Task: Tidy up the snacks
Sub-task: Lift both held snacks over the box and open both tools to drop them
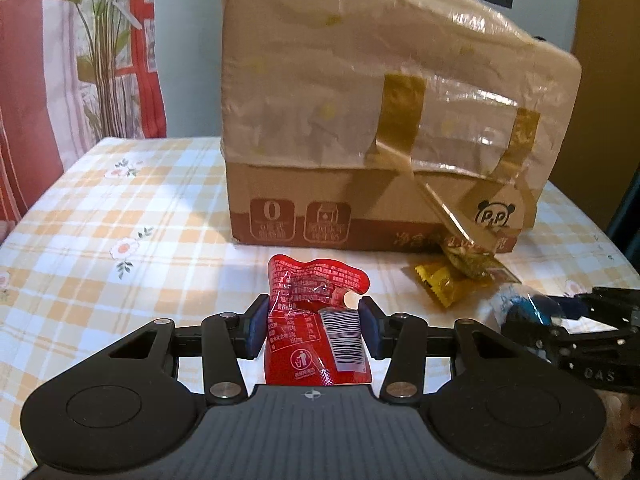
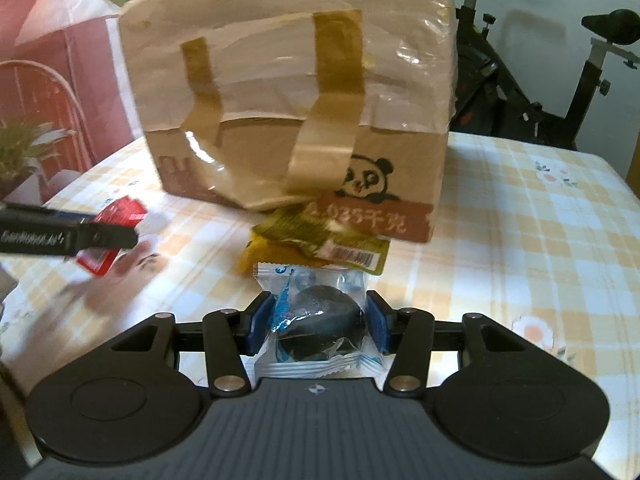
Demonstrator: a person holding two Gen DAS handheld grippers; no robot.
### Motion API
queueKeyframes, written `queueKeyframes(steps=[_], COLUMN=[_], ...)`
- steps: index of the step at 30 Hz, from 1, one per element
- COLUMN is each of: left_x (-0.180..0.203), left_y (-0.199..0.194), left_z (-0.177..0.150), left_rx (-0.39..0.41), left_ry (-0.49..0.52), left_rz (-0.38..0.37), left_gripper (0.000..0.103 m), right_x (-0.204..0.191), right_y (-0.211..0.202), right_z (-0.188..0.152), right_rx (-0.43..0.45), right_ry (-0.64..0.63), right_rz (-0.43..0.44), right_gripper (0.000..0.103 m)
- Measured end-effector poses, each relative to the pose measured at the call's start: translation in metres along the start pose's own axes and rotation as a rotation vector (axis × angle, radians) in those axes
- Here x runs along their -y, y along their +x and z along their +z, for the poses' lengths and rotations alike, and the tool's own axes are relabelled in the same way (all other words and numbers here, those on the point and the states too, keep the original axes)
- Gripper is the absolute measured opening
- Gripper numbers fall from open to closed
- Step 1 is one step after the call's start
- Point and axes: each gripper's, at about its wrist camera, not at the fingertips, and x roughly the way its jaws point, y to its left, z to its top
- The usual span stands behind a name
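With the left tool (image 1: 312, 322) clamping a red snack pouch (image 1: 316, 320) and the right tool (image 2: 318, 322) pinching a clear-wrapped dark snack (image 2: 320, 328), both are needing steady carrying toward the tabletop's back edge, clearing the cardboard box (image 1: 360, 120).

The cardboard box (image 1: 384, 120) runs off the top edge in both views, so its top cannot be seen. In the right wrist view the red packet (image 2: 116, 228) at nine o'clock is smeared by motion and partly hidden behind the left claw (image 2: 100, 236); its print is unreadable. The yellow-green packets (image 2: 320, 240) tuck under the loose tape (image 2: 316, 160), perhaps two of them. At three o'clock in the left wrist view, the blue-and-clear packet (image 1: 520, 308) is blurred.
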Motion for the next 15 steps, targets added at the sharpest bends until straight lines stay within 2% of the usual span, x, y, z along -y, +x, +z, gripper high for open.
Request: queueKeyframes(steps=[5, 15], left_x=[-0.001, -0.011], left_y=[-0.014, -0.057], left_z=[0.014, 0.065], left_rx=[0.061, 0.238], left_ry=[0.026, 0.035], left_rz=[0.002, 0.039], left_gripper=[0.050, 0.050], right_x=[-0.004, -0.018], right_y=[-0.017, -0.047], right_z=[0.008, 0.061], right_rx=[0.028, 0.158], right_ry=[-0.007, -0.129], right_rz=[0.022, 0.059], right_gripper=[0.052, 0.052])
